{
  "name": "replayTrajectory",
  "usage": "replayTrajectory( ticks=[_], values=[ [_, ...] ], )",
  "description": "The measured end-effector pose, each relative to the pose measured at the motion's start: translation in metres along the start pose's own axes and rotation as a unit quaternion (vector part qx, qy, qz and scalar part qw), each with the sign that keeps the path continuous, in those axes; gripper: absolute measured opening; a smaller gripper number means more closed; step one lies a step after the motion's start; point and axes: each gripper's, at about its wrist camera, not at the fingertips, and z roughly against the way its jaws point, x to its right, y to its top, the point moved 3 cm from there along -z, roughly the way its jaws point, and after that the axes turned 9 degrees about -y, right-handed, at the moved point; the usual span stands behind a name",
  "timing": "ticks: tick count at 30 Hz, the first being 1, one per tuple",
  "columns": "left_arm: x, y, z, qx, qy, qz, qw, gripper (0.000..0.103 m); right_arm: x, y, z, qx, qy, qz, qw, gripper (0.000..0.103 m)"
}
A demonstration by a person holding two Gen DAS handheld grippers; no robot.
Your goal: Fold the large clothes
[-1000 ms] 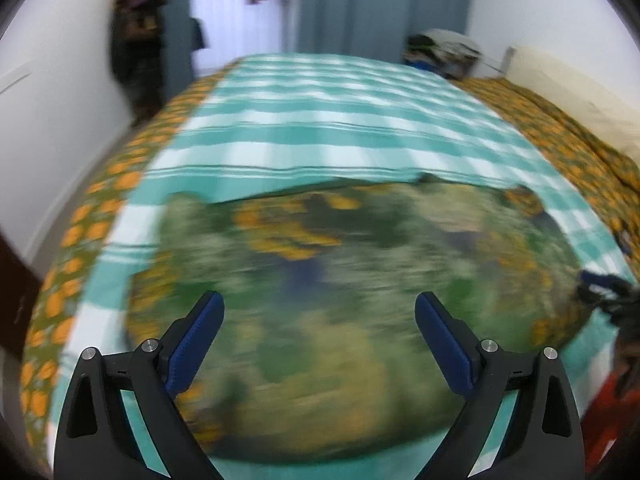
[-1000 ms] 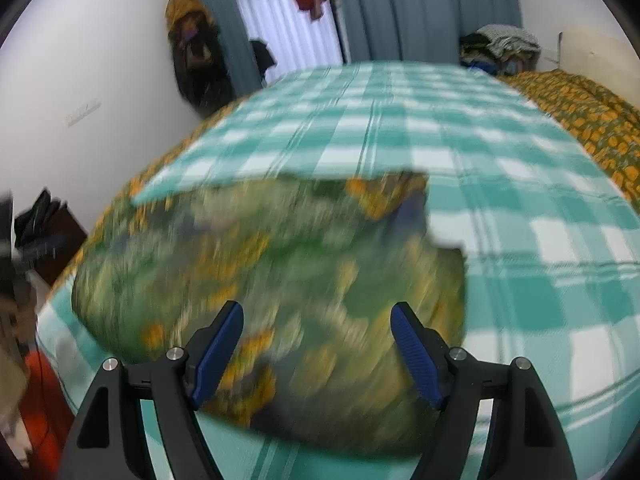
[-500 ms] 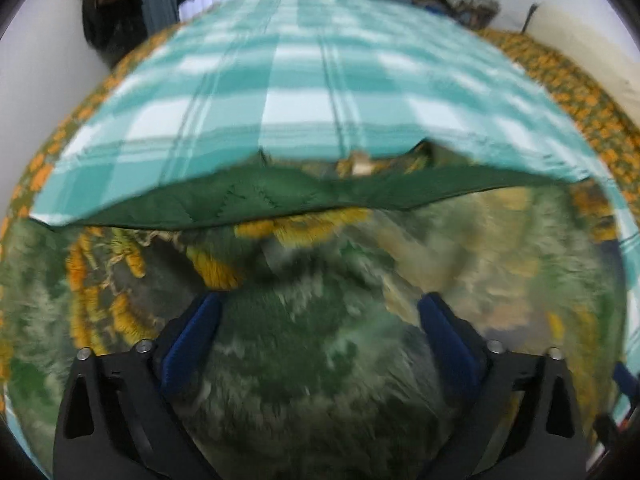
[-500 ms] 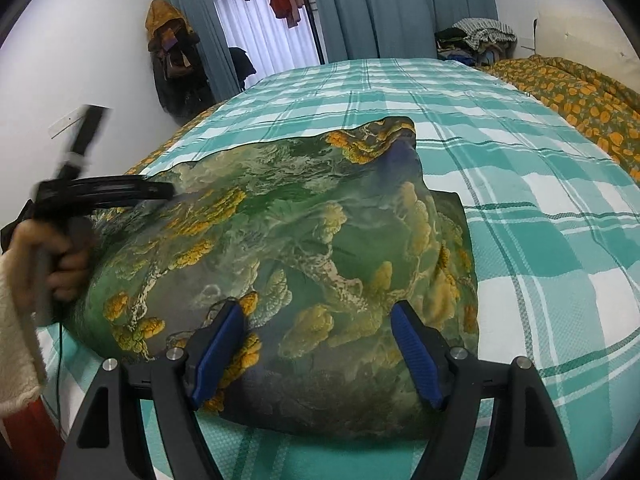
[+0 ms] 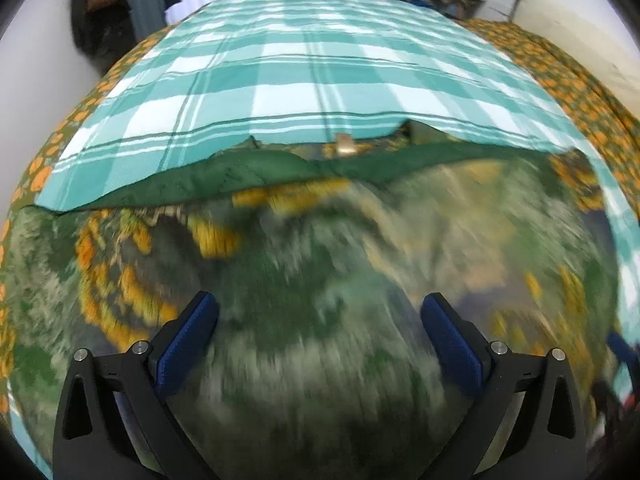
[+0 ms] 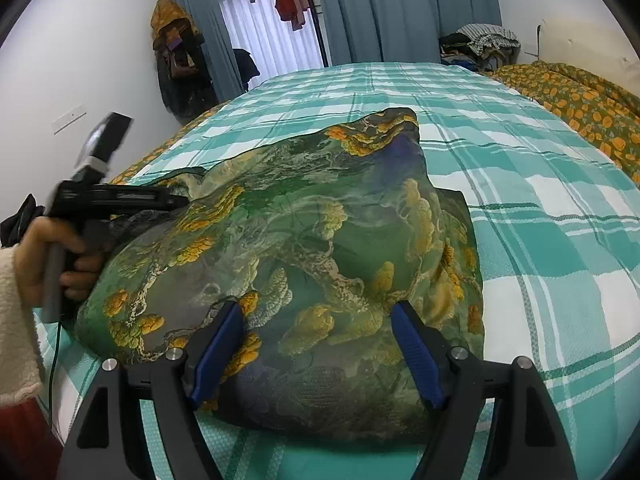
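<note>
A large green garment with orange and yellow flower print (image 6: 304,236) lies in a loose folded heap on the teal checked bedspread (image 6: 540,208). In the left wrist view the garment (image 5: 320,272) fills the lower half, blurred, with its dark green hem (image 5: 256,176) along the far edge. My left gripper (image 5: 320,320) is open, low over the cloth. It also shows in the right wrist view (image 6: 120,200), held by a hand at the garment's left edge. My right gripper (image 6: 318,332) is open, just over the garment's near edge.
An orange flowered quilt (image 6: 580,96) lies along the bed's right side. A clothes pile (image 6: 480,44) sits at the far end. Blue curtains (image 6: 400,12) and a hung coat (image 6: 176,60) stand by the white walls. The bed's near edge runs under the grippers.
The left gripper dropped from above the bed to low over the garment, near its left edge. The right gripper stayed put; its view went from blurred to sharp. Both jaws stayed open.
</note>
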Motion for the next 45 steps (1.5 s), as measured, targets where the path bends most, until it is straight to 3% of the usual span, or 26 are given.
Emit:
replayTrajectory(
  ticks=[8, 28, 36, 45],
  values=[
    [0.017, -0.043, 0.025, -0.005, 0.034, -0.057, 0.9978, 0.102, -0.003, -0.002, 0.002, 0.003, -0.012, 0.001, 1.0, 0.078],
    [0.02, -0.05, 0.02, -0.008, 0.057, -0.047, 0.9972, 0.102, -0.005, -0.006, 0.005, 0.006, -0.031, 0.009, 0.999, 0.079],
    [0.035, -0.084, 0.046, 0.004, 0.046, -0.078, 0.9959, 0.102, -0.002, -0.01, 0.025, -0.013, -0.036, 0.005, 0.999, 0.078],
    [0.03, -0.092, 0.027, -0.004, 0.037, -0.07, 0.9968, 0.102, -0.002, -0.017, 0.027, -0.02, -0.046, 0.012, 0.999, 0.079]
  ],
)
